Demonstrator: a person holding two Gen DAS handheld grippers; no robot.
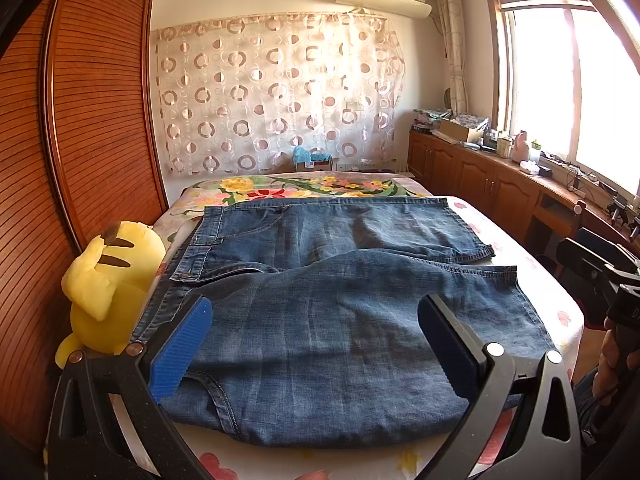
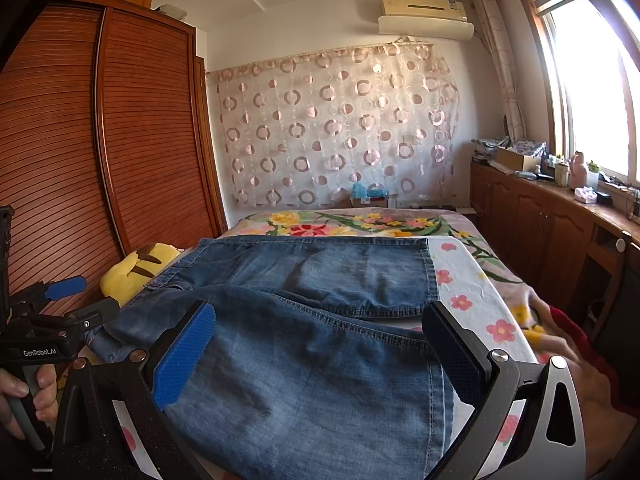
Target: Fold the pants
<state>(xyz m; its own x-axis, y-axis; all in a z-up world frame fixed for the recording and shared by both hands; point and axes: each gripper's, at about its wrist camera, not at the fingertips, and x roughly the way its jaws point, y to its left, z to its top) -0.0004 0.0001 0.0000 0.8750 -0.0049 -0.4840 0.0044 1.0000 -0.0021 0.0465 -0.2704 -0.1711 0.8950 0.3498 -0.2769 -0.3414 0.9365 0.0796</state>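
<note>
Blue denim pants [image 1: 320,300] lie flat across the near end of the bed, waistband to the left, legs doubled over so the hems sit at the right. They also show in the right wrist view [image 2: 312,340]. My left gripper [image 1: 316,316] is open and empty, hovering above the pants near the waist side. My right gripper [image 2: 320,328] is open and empty, hovering above the hem end. The left gripper also shows at the left edge of the right wrist view [image 2: 60,300], held in a hand.
A yellow plush toy [image 1: 108,280] sits at the bed's left edge beside the wooden wardrobe [image 1: 80,120]. The floral bedsheet [image 1: 320,186] stretches beyond the pants. A wooden cabinet [image 1: 500,176] with clutter runs under the window at right.
</note>
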